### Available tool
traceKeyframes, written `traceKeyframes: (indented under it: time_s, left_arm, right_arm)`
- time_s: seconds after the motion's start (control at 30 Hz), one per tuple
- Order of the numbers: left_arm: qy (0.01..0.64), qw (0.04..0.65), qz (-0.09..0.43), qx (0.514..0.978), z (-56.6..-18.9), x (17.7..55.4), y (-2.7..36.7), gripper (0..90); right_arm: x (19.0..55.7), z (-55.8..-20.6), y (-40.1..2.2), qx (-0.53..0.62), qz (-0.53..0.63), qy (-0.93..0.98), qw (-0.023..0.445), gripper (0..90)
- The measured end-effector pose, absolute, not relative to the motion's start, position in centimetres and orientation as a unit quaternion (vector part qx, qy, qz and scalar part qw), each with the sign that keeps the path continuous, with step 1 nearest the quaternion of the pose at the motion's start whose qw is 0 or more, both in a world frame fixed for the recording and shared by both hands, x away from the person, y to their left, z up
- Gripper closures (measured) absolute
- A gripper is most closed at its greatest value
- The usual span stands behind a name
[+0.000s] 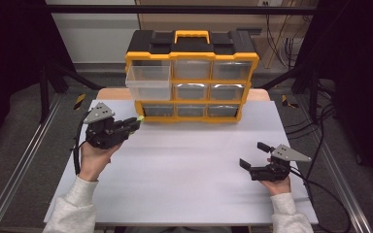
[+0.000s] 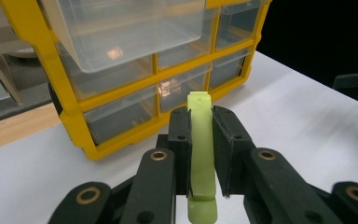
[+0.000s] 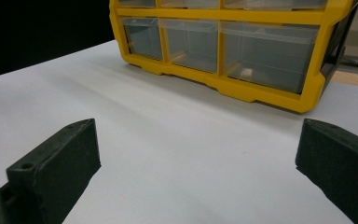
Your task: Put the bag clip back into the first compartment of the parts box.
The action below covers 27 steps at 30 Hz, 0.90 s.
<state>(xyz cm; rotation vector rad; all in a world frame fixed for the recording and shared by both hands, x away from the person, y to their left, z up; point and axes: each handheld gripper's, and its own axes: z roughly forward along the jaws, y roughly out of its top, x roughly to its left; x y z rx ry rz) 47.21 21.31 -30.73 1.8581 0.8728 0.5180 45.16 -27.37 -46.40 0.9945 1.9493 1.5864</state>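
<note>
Your left tongs (image 2: 200, 154) grip a pale-green plastic bar (image 2: 200, 140), long axis pointing toward the pulled-out clear drawer (image 1: 148, 80), up and far-right; right tongs (image 1: 254, 156) gape empty.

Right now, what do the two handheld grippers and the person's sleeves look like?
Both the left gripper and right gripper are black, each topped by a grey three-cornered plate with a black cable trailing off. Brass-coloured pivot rings dot the linkages. The sleeves are light grey.

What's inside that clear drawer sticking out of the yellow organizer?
The pulled-out drawer at the top left of the organizer looks empty through its clear walls. Its back part stays hidden inside the frame. The left gripper holds a pale green piece just in front of it.
</note>
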Motion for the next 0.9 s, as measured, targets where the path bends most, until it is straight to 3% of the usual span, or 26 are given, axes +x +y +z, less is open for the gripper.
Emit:
traceKeyframes:
  time_s: [0.9]
  left_arm:
    - [0.339,0.491,0.239,0.766,-25.7,48.2,20.5,77.4]
  right_arm:
    - [45.1,-46.3,-27.4,0.360,0.575,0.702,0.218,0.3]
